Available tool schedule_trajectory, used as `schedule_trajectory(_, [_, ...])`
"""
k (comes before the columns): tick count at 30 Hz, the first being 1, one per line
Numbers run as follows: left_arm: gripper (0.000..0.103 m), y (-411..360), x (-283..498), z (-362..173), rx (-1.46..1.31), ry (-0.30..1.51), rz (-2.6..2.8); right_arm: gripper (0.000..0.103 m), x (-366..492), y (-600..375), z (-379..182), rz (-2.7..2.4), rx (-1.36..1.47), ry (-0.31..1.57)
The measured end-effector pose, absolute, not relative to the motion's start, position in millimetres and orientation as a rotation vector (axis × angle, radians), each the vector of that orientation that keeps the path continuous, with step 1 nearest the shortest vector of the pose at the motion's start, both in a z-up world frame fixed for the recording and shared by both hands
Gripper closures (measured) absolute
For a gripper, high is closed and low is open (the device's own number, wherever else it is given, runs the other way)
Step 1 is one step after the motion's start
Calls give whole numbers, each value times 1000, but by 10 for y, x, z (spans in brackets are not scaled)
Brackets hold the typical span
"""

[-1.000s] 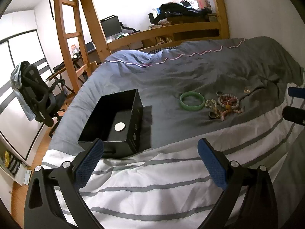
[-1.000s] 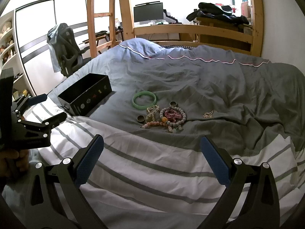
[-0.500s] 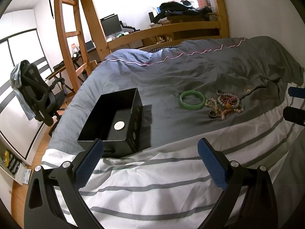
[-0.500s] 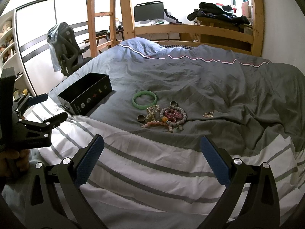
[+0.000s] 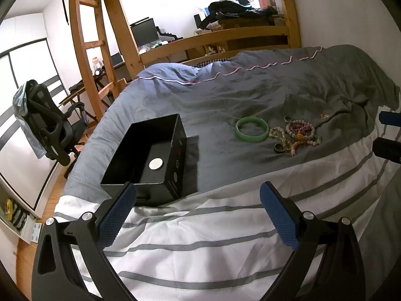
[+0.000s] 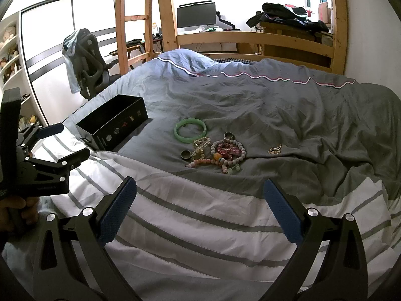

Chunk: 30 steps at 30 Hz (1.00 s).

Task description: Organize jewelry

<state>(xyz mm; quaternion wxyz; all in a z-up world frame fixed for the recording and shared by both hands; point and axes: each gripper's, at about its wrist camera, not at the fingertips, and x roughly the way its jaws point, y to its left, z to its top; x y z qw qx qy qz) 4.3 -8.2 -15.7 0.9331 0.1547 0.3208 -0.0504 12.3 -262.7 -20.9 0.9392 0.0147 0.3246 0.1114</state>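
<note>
I am holding the right gripper (image 6: 199, 210) with its jaws spread wide and empty over the striped sheet (image 6: 200, 215), the jewelry pile (image 6: 220, 150) lying ahead on the grey duvet (image 6: 275, 115). My left gripper (image 5: 198, 215) is gaping empty too, just short of the black box (image 5: 150, 155), the green bangle (image 5: 252, 128) sitting well off to its right.

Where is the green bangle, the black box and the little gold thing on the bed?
green bangle (image 6: 190, 131): right wrist view, on its near rim.
black box (image 5: 160, 184): left wrist view, on its near wall.
little gold thing (image 6: 275, 149): right wrist view, on its middle.
</note>
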Motion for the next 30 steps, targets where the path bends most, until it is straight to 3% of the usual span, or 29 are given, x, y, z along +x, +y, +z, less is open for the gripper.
schedule_trajectory(30, [6,-321,252,-319,318,705,-175,3,307,-2690,-358,193,72,734])
